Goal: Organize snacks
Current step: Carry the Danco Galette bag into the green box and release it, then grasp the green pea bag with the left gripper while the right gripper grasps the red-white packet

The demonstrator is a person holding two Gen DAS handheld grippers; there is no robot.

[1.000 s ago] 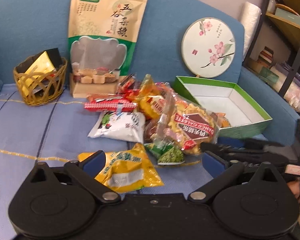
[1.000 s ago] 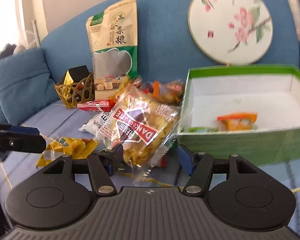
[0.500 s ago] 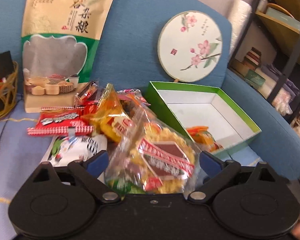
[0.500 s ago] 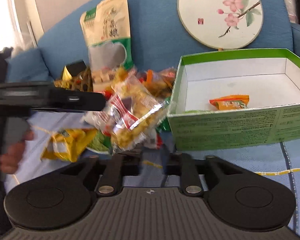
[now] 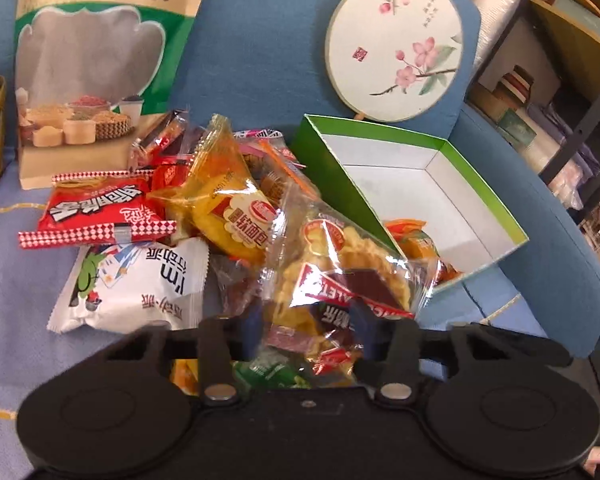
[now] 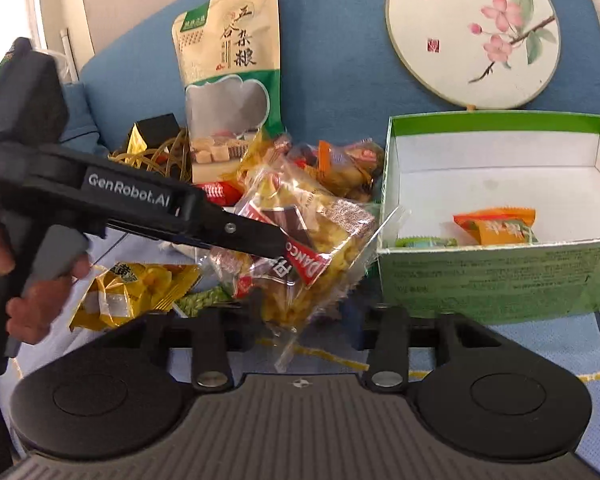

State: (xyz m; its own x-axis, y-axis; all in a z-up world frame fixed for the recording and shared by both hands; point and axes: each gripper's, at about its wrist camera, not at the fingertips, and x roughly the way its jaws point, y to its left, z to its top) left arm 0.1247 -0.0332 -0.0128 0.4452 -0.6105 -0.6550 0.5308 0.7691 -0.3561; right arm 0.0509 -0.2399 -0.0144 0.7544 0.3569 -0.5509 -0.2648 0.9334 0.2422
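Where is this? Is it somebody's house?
Probably a living room at home. The snacks lie on a blue sofa with a round flower-painted fan leaning on its back, and a cluttered shelf stands beside it.

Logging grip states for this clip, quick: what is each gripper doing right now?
Left gripper: closing on the clear cookie packet, pads against it.
Right gripper: closing, the packet's lower end between its fingers; contact cannot be told.
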